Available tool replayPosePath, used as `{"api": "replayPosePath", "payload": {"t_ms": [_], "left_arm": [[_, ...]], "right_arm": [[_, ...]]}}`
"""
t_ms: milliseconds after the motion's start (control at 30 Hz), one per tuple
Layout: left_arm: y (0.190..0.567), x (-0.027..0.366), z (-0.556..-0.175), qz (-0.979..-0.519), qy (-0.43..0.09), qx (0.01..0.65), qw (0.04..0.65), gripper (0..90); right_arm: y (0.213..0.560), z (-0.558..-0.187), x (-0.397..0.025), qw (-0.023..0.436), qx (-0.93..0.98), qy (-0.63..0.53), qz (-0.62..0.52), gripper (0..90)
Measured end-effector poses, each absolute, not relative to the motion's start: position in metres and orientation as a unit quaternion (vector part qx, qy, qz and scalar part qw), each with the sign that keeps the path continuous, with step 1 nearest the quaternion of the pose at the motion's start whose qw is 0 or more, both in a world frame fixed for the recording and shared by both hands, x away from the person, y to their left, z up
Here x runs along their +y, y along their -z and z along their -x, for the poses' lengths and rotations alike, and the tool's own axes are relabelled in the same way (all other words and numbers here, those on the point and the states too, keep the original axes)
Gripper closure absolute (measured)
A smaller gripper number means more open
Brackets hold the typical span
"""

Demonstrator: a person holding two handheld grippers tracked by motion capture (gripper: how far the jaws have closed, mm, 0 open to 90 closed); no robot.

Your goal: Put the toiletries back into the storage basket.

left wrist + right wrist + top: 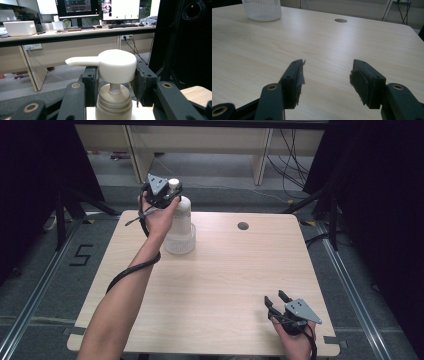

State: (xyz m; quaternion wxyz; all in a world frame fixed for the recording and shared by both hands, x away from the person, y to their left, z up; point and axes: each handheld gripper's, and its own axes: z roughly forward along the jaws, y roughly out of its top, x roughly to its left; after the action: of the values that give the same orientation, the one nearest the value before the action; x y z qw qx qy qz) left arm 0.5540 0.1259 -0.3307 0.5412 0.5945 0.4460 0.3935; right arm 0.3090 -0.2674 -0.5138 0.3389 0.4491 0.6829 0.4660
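- I'm holding the left gripper (167, 190) at the top of the pump bottle (181, 222), its jaws closed in around the pump head (116, 65), one black pad pressing each side of it.
- The pump's spout (81, 61) is sticking out past the left-hand finger (90, 81), and the ribbed collar (114, 103) is sitting just below and between the two fingers.
- The bottle is standing upright in a white mesh basket (262, 9) on the far left part of the table (225, 285); from here I can't tell whether it's lifting off the basket floor.
- My right gripper (277, 301) is idling near the table's near right corner, jaws spread wide with nothing between them, just bare wood showing between the fingers (293, 80).
- The basket is sitting well ahead of those right fingers and off to their left.
- My read: the grasp on the pump head looks made, so the reaching part is done; moving or working the bottle is what's left, and the right side hasn't joined in yet.
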Motion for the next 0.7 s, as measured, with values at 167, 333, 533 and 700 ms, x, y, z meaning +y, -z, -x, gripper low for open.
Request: {"api": "replayPosePath", "payload": {"t_ms": [167,333,533,700], "left_arm": [[0.339,0.126,-0.554,-0.600,-0.392,0.448,0.534,59.2],[0.345,0.126,-0.554,-0.603,-0.387,0.452,0.532,59.2],[0.351,0.125,-0.554,-0.606,-0.383,0.455,0.528,59.2],[0.356,0.124,-0.555,-0.610,-0.380,0.456,0.525,59.1]], "right_arm": [[0.514,-0.310,-0.267,0.326,0.688,-0.469,-0.447,43.5],[0.513,-0.308,-0.265,0.322,0.686,-0.466,-0.458,43.5],[0.514,-0.309,-0.266,0.326,0.685,-0.466,-0.455,43.5],[0.513,-0.308,-0.267,0.332,0.686,-0.462,-0.453,43.5]]}}
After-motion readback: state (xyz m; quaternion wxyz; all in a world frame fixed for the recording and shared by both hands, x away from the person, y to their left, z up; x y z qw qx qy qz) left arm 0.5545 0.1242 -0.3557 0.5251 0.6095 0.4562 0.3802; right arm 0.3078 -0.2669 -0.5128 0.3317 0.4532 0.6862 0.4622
